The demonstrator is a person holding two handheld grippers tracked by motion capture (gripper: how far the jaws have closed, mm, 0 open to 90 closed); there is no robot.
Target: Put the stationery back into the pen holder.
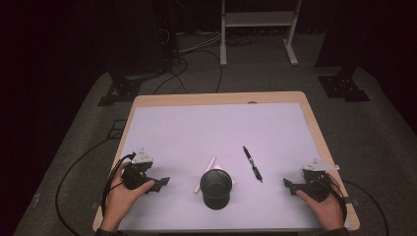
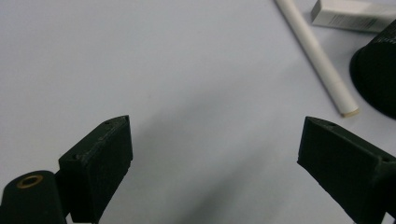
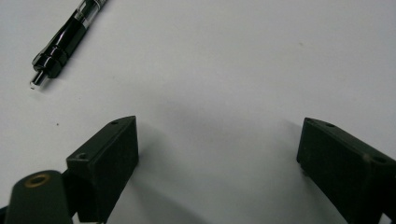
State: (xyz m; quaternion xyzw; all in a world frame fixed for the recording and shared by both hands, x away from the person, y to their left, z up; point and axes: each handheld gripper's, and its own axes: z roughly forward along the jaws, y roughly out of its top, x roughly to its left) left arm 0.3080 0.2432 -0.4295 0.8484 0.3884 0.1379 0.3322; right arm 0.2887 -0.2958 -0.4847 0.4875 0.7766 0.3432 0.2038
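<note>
- Tabletop (image 1: pixel 314 123): a light wooden rectangle, almost wholly covered by a pale, matte white sheet (image 1: pixel 206 132). Bare wood shows as a narrow border along the far edge and both sides.
- Cup (image 1: pixel 216 188): a black round container, upright, mouth up, standing near the front edge of the sheet, roughly midway between the two hands.
- White stick (image 1: pixel 205 174): a thin white rod lying flat, just beside the cup on its left, slanting away from the person. In the left gripper view its cut end lies close to the cup's dark wall; whether they touch cannot be told.
- Small white box (image 2: pixel 351 14): lies flat beyond the stick, near the cup.
- Pen (image 1: pixel 252 163): black with a clear section, lying flat to the right of the cup and apart from it, tip end toward the person's right side.
- Left gripper (image 1: pixel 158 183): held in the left hand (image 1: pixel 120 194) at the front left of the sheet, pointing toward the cup. Fingers (image 2: pixel 100 161) are spread wide with nothing between them; only bare sheet lies in the gap.
- Right gripper (image 1: pixel 289 186): held in the right hand (image 1: pixel 322 206) at the front right, pointing inward. Fingers (image 3: pixel 107 161) are spread wide and hold nothing; the pen tip lies ahead and to one side, well clear of them.
- Room: dim. Grey carpet (image 1: pixel 383 147) surrounds the tabletop. Black cables (image 1: pixel 172 73) run across the floor behind it, beside dark stand bases. A white metal frame (image 1: pixel 258 29) stands at the back.
</note>
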